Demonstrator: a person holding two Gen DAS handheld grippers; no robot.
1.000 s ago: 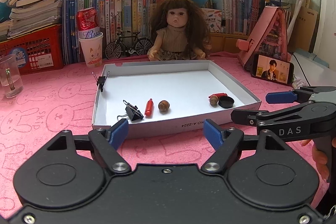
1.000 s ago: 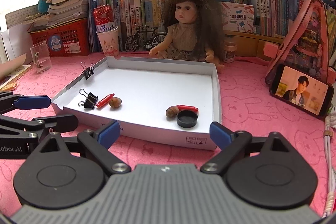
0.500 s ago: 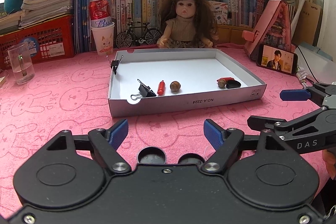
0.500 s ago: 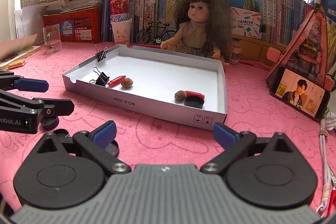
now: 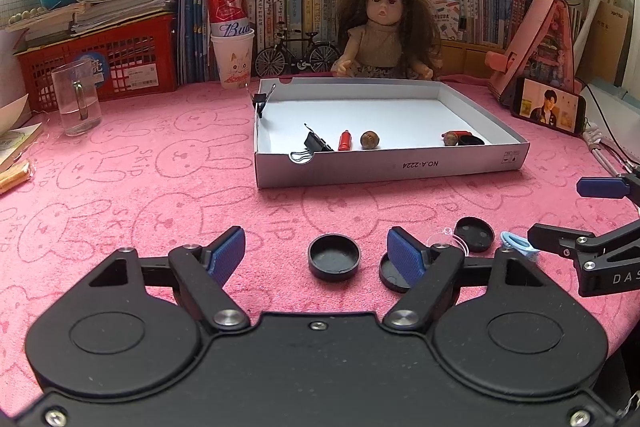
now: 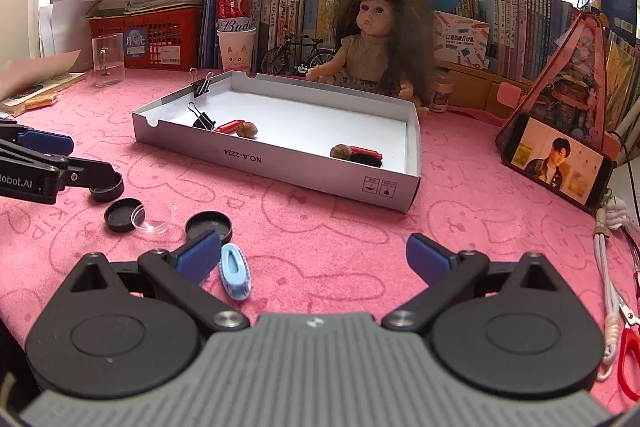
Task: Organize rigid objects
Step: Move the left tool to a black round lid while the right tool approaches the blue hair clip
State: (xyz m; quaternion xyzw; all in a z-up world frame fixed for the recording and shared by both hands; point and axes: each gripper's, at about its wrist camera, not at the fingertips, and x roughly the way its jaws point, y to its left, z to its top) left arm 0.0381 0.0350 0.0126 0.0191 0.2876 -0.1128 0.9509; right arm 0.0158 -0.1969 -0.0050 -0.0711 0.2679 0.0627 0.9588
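Note:
A white cardboard tray [image 5: 400, 167] [image 6: 280, 163] sits on the pink cloth. It holds a binder clip [image 5: 316, 143], a red tube [image 5: 345, 140], a nut [image 5: 369, 139], and at the right a nut, a red piece and a black cap [image 5: 470, 140]. Another clip [image 5: 262, 101] grips its left wall. In front lie black caps [image 5: 334, 262] [image 5: 474, 233], a clear lid [image 6: 158, 218] and a light blue clip [image 6: 236, 275]. My left gripper [image 5: 320, 261] is open around one black cap. My right gripper [image 6: 314, 261] is open, the blue clip beside its left finger.
A doll [image 5: 380, 31], toy bicycle [image 5: 298, 55], paper cup with a can [image 5: 233, 55], glass mug [image 5: 78, 103] and red basket [image 5: 100, 63] stand behind the tray. A phone [image 6: 556, 159] leans at the right. Scissors and a cord [image 6: 624, 327] lie at the right edge.
Both grippers have pulled back from the tray toward the near table edge. The loose black caps, clear lid and blue clip have come into view in front of them.

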